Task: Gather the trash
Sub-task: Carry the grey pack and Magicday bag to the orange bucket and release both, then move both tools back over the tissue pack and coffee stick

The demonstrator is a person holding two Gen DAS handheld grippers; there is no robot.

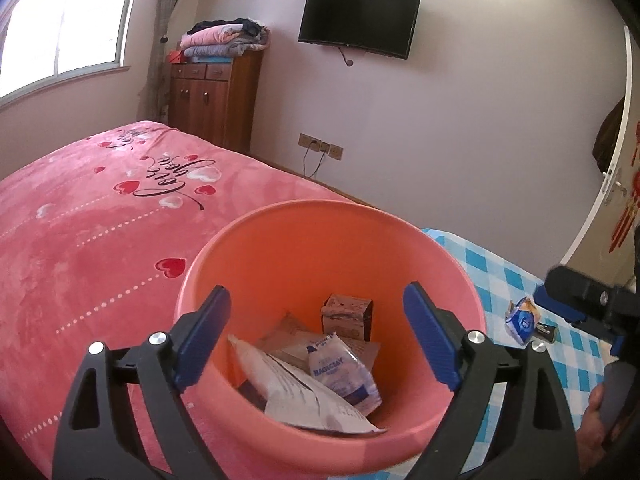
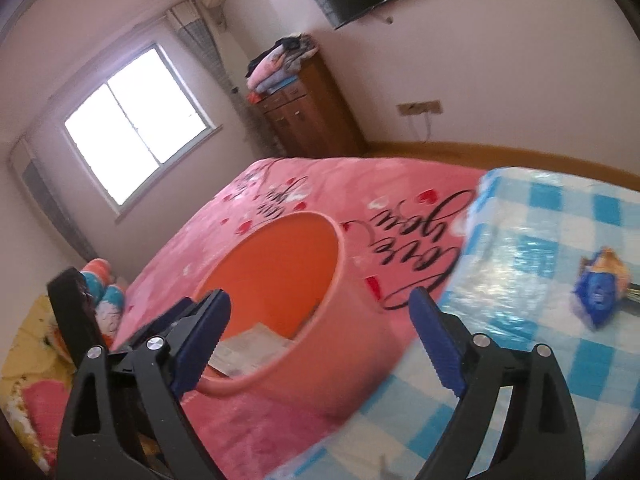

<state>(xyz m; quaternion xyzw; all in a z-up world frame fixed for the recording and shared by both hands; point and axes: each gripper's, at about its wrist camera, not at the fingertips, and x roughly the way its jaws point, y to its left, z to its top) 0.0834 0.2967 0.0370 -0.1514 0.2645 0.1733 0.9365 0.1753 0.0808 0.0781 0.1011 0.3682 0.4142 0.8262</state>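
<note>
A pink bed (image 1: 80,240) carries the orange bin (image 1: 328,240), which holds wrappers (image 1: 344,368) and a small box (image 1: 347,316). A blue packet (image 2: 598,300) lies on the checked bench (image 2: 540,360) beside it. Both the left gripper (image 1: 316,336) and right gripper (image 2: 320,340) have fingers wide, holding nothing.

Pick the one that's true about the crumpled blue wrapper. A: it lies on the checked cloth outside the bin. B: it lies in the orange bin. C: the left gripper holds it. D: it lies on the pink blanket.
A: the blue wrapper lies on the checked cloth, outside the orange bin.
</note>
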